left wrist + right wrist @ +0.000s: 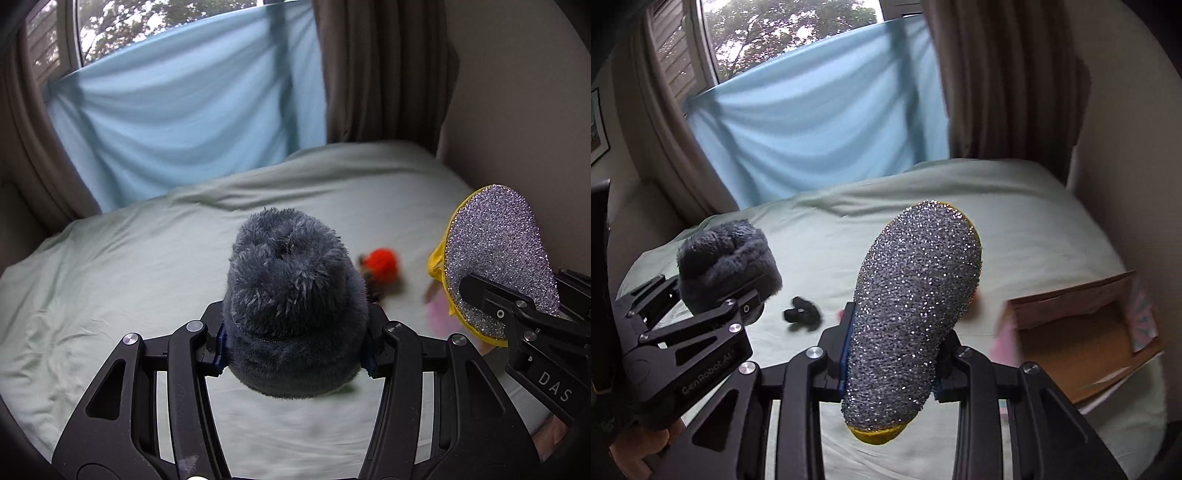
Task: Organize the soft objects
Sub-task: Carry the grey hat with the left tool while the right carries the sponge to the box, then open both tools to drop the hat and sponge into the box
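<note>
Your left gripper [295,347] clamps a fuzzy grey slipper [295,295] and your right gripper [890,365] a glittery scrubber [916,295], both above the bed [1034,221]. The cardboard box [1082,343] on the bed looks unfilled; an orange toy [380,264] and a black item [801,314] remain loose.

A home bedroom: bed [1015,221], curtained window [798,33]

Fuzzy grey plush toy [295,295], glittery rough sponge [916,306] (yellow-edged), matt wrinkled cloth sheet [110,295], plain brown cardboard box [1082,332].
</note>
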Available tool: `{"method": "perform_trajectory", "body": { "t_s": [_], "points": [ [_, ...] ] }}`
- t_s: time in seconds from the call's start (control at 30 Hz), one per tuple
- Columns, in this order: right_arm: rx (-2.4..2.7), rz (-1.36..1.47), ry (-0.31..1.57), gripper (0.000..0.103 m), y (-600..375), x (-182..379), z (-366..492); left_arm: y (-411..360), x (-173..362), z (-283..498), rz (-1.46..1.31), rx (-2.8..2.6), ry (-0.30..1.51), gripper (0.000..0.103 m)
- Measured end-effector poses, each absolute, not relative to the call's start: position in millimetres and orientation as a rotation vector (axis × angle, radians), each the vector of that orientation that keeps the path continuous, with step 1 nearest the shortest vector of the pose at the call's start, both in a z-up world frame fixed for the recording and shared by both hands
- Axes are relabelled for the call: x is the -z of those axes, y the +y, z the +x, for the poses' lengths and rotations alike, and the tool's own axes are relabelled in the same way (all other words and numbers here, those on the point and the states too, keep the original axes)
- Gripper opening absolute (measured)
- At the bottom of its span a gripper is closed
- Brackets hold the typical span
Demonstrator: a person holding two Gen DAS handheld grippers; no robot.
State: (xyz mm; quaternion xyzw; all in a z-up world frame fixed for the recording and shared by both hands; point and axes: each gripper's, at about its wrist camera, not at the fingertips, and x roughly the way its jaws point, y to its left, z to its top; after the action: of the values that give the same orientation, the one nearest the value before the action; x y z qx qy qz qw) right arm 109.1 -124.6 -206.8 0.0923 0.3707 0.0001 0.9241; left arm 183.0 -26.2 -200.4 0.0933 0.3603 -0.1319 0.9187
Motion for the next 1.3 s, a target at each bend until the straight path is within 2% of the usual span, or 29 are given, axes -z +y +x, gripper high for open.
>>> {"method": "perform_trajectory", "body": {
  "t_s": [0.13, 0.3, 0.6, 1.0, 1.17, 1.2, 1.23, 1.27, 1.3],
  "points": [
    [0.040, 0.194, 0.787, 0.029, -189.1, 188.1, 100.0, -94.5, 188.8, 173.6, 0.168, 0.299, 0.758, 0.049],
    [0.088, 0.209, 0.855, 0.029, -268.5, 184.8, 96.5, -181.0, 198.6, 166.0, 0.160, 0.354, 0.811, 0.049],
    [0.129, 0.214, 1.061, 0.029, -382.7, 241.9, 121.2, -301.7, 265.7, 174.1, 0.227, 0.439, 0.988, 0.049],
    [0.123, 0.382, 1.326, 0.030, -452.5, 340.9, 176.3, -358.4, 367.9, 203.6, 0.328, 0.419, 1.263, 0.049],
    [0.113, 0.463, 1.393, 0.032, -461.0, 369.0, 181.7, -371.3, 387.8, 206.5, 0.364, 0.421, 1.304, 0.049],
    [0.114, 0.474, 1.403, 0.033, -462.2, 373.9, 182.5, -373.2, 388.7, 205.9, 0.373, 0.426, 1.305, 0.051],
    [0.115, 0.490, 1.414, 0.041, -463.5, 378.6, 184.4, -373.7, 389.5, 206.4, 0.375, 0.434, 1.305, 0.062],
    [0.124, 0.501, 1.424, 0.056, -464.7, 383.1, 186.2, -375.3, 388.8, 206.3, 0.380, 0.446, 1.305, 0.082],
    [0.139, 0.506, 1.428, 0.065, -465.1, 386.3, 188.5, -377.5, 385.9, 204.0, 0.403, 0.449, 1.291, 0.092]
  ]
}}
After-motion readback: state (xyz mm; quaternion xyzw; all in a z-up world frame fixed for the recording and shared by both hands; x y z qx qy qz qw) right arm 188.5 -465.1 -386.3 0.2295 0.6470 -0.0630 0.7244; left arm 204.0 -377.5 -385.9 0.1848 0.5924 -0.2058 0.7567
